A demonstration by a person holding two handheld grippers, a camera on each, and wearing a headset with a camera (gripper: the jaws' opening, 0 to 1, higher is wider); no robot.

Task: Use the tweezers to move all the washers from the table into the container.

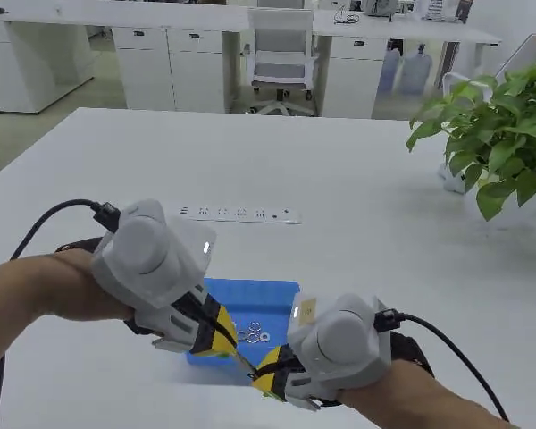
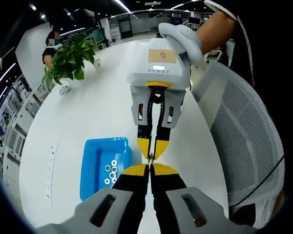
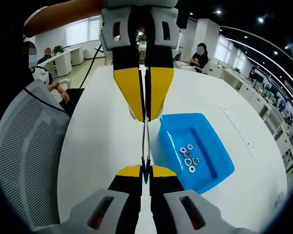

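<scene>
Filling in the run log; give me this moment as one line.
left tongs: shut on tweezers | right tongs: shut on tweezers | washers: in container

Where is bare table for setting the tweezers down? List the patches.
Bare table between power strip and far edge; also between blue container and potted plant. Crowded at the container's near edge, where left gripper and right gripper clamp the tweezers.

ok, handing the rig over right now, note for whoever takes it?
Left gripper: tongs shut on one end of the tweezers.
Right gripper: tongs shut on the other end, facing the left one.
The container sits on the table beside the tips, with several washers inside.
Done: those washers are in.
Left: check the table for strays.
</scene>
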